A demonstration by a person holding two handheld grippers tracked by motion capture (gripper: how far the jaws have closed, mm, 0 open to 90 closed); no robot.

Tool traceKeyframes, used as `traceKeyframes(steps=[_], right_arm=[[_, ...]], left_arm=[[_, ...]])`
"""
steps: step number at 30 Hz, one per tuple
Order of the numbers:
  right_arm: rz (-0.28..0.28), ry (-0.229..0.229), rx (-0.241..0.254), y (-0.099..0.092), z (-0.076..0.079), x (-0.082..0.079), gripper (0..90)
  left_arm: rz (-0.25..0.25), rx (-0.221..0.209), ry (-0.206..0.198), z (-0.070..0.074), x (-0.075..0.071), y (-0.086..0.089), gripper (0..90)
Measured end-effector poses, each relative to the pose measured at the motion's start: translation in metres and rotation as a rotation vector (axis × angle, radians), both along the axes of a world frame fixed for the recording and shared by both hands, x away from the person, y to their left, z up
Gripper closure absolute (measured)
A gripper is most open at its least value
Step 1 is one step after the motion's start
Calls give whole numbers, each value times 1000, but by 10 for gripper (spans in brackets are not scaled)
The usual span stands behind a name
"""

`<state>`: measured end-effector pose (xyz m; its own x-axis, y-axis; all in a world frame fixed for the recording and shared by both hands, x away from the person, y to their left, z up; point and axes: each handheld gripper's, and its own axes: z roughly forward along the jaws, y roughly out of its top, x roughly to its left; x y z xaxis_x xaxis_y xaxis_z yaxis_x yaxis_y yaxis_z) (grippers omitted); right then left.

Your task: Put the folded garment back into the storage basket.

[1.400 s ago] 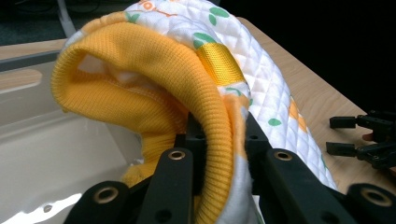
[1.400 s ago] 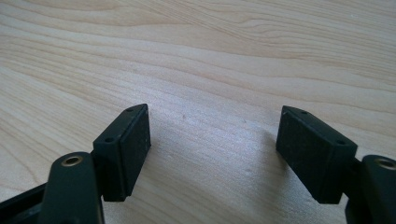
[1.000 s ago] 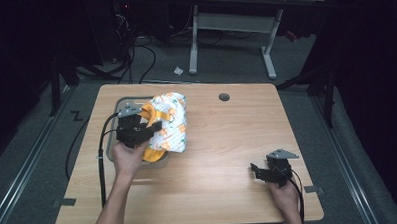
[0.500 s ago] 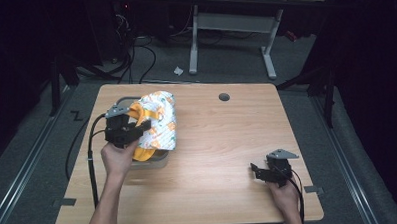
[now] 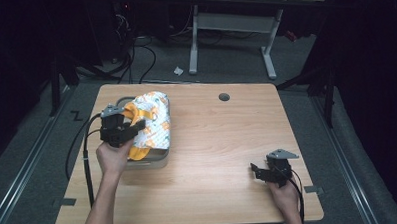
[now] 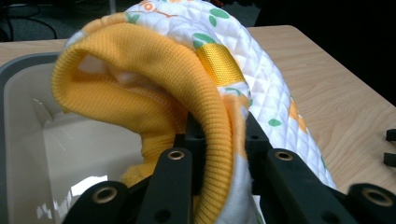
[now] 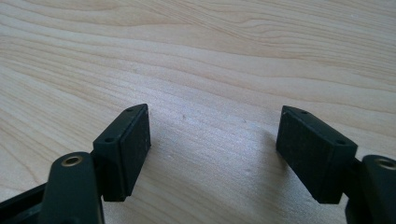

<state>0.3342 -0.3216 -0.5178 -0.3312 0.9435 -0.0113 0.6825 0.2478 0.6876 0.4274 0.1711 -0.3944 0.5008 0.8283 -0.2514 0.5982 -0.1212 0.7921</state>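
A quilted white garment [image 5: 154, 121] with orange and green prints and a yellow ribbed cuff [image 6: 154, 93] hangs over a grey plastic tub [image 5: 148, 161] at the table's left. My left gripper [image 5: 129, 132] is shut on the yellow cuff; in the left gripper view my left gripper [image 6: 219, 135] has its jaws pinching the fabric over the tub's pale inside [image 6: 70, 140]. Near the table's front right my right gripper [image 5: 258, 171] rests low over bare wood. In the right gripper view my right gripper [image 7: 212, 140] stands open, and nothing lies between its pads [image 7: 135, 140].
The wooden table [image 5: 227, 141] has a round cable hole [image 5: 224, 97] at the back. Black cables [image 5: 85, 156] trail off the left edge. A desk frame [image 5: 233, 25] stands on the floor behind.
My left gripper has carried the garment to the left and slightly down, so more of it now lies over the tub. The right gripper has stayed put.
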Motion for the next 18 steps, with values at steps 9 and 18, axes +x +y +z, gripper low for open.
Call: traceKeyframes(steps=[9,18], right_arm=[[0,0,0,0,0,0,263],[1,-1,-2,0,0,0,262]], left_arm=[[18,46,30,-10,10,3,779],[37,63,71,-25,17,4,770]])
